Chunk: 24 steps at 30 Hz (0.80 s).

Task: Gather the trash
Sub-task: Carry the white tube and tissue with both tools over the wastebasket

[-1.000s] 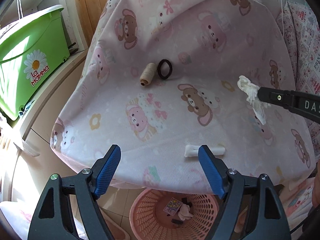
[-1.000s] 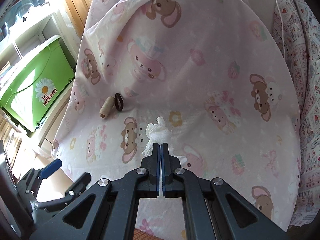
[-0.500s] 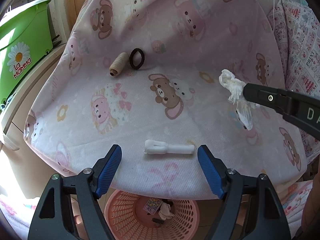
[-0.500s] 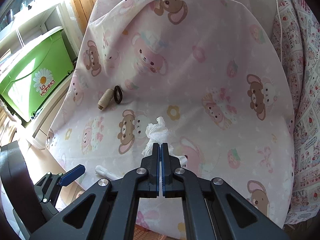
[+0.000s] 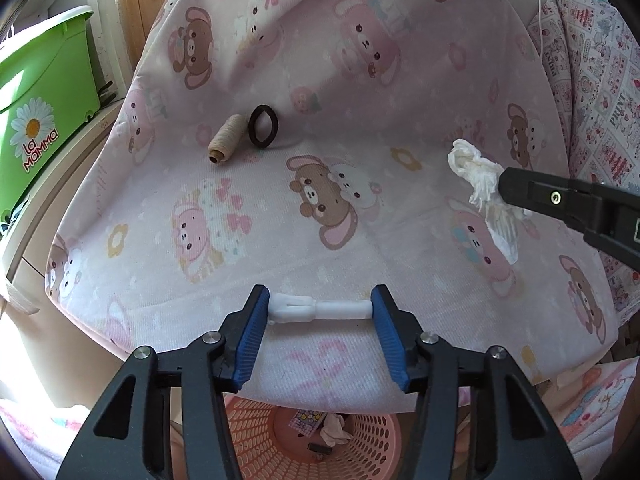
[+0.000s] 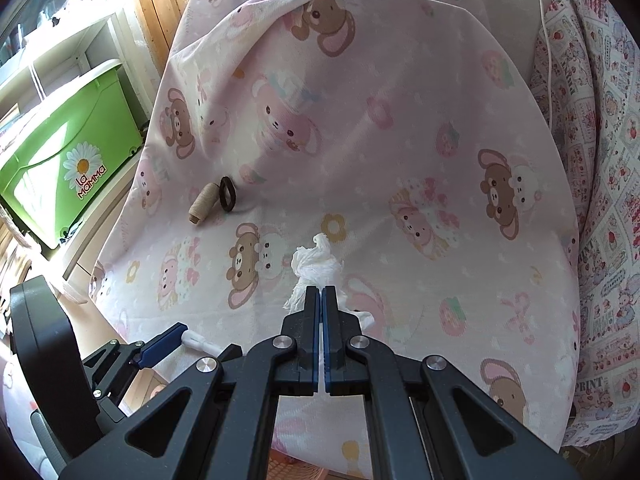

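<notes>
A white plastic stick (image 5: 320,309) lies near the front edge of the pink bear-print cloth (image 5: 320,184). My left gripper (image 5: 320,312) is open, its blue pads at either end of the stick, touching or nearly so. My right gripper (image 6: 321,300) is shut on a crumpled white tissue (image 6: 316,266) and holds it above the cloth; the tissue also shows in the left wrist view (image 5: 480,184). A pink mesh basket (image 5: 256,436) with some trash in it stands on the floor below the cloth's edge.
A beige thread spool (image 5: 226,144) and a dark hair tie (image 5: 263,126) lie together farther back on the cloth. A green plastic box (image 5: 36,92) sits on a shelf at the left. A patterned fabric (image 5: 600,92) hangs at the right.
My left gripper moved forward and down to the white stick, and its pads have closed in to bracket the stick's ends. My right gripper still holds the tissue, nearly in place.
</notes>
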Tool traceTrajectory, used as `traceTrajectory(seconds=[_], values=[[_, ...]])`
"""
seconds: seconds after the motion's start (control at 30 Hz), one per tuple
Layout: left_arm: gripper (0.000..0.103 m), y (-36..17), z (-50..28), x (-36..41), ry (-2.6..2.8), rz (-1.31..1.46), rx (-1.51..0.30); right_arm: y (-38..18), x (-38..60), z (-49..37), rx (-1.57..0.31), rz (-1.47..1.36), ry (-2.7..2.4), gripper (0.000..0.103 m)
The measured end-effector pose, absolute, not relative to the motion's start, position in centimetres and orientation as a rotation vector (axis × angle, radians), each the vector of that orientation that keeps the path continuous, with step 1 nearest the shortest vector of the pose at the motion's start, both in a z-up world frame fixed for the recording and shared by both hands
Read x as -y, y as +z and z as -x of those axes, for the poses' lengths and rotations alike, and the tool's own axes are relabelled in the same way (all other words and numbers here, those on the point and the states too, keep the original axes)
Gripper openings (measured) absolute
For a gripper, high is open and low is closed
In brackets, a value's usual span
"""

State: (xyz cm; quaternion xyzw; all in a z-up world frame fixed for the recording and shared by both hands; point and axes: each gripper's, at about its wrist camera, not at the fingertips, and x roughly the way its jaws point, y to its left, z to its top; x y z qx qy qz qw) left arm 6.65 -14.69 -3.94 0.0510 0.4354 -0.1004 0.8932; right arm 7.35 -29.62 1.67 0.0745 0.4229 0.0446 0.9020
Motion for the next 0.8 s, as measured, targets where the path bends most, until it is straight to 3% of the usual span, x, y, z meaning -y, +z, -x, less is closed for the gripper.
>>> traceTrajectory(seconds=[0.8], values=[[0.051,-0.7,-6.1,10.4,-0.175,-0.099,-0.801,2.7,28.1,-5.7,-0.827,-0.097,0.133,0.002]])
